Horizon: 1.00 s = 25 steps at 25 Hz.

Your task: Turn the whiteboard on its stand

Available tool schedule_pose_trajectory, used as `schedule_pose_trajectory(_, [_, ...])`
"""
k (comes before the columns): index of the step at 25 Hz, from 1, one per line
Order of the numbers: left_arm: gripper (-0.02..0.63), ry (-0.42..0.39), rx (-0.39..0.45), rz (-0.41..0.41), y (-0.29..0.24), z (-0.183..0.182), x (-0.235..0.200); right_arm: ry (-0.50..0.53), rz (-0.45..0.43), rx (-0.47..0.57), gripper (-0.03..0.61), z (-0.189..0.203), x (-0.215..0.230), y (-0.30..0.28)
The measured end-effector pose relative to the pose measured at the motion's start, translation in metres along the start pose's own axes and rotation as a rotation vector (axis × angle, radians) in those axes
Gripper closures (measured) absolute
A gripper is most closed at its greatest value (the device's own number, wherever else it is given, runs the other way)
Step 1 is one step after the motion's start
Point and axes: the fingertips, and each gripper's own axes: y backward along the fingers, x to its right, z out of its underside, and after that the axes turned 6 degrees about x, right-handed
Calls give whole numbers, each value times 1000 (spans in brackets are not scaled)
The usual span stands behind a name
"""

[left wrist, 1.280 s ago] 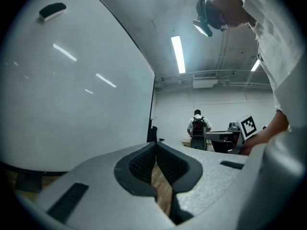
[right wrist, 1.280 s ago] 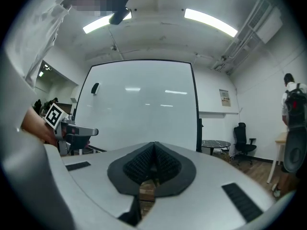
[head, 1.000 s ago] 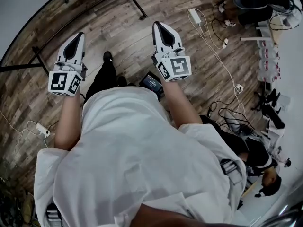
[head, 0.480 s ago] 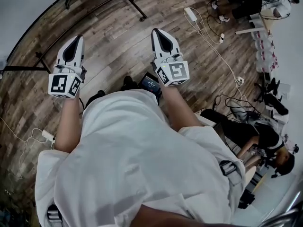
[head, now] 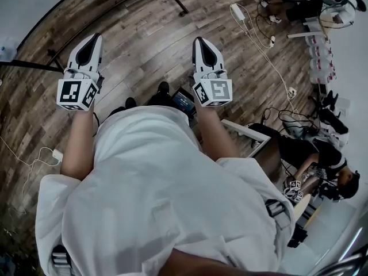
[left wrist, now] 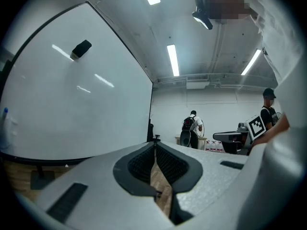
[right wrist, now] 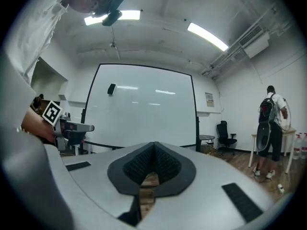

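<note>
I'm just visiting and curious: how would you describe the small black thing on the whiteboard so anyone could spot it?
Find the large black-framed whiteboard. High on its face, toward the left, sits a small black block, perhaps an eraser. Around it are only pale light reflections; it alone is dark.

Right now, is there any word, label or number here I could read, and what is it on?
No readable text anywhere.
Whiteboard: nothing written on it.
Wall notice beside it: too small to read.
Small screen at the person's front: too small to read.
Marker cubes: black square patterns, no letters.
</note>
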Motion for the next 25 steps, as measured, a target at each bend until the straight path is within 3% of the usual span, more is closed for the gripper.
schedule_pose_trajectory(9, [603,84,-5,81,13,10,0,55,-33,-9,581,-7,-27,-1])
schedule_pose_trajectory(25, [603,78,0,128,3,5,-5,63,38,-32,581,-5,-25,1])
